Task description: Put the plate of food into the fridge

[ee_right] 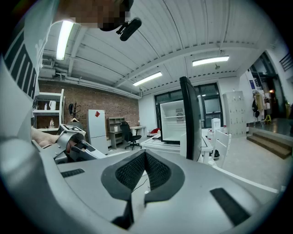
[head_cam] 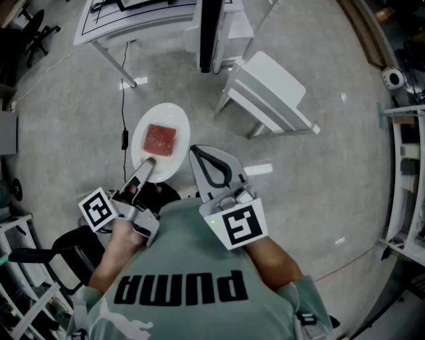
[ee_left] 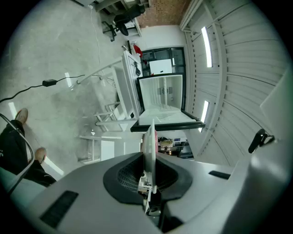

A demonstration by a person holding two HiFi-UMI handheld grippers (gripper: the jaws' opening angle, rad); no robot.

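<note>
Firmly pinched on the near rim of a white plate (head_cam: 142,130) with the jaws of the left gripper (head_cam: 149,164), dark pads (ee_left: 130,176) pressing either face of the thin edge. Bearing a flat red square of meat (head_cam: 160,140) at the middle. Held out roughly level over the grey floor (head_cam: 319,199), well short of the fridge (ee_left: 160,98) and facing its open front. Closed on nothing, tips together: jaws of the right gripper (head_cam: 194,151), likewise well short of the fridge and aimed toward it. Nearer the fridge than the plate, a white chair (head_cam: 269,89) and a black monitor (ee_right: 191,119) on a white table (head_cam: 133,20).
</note>
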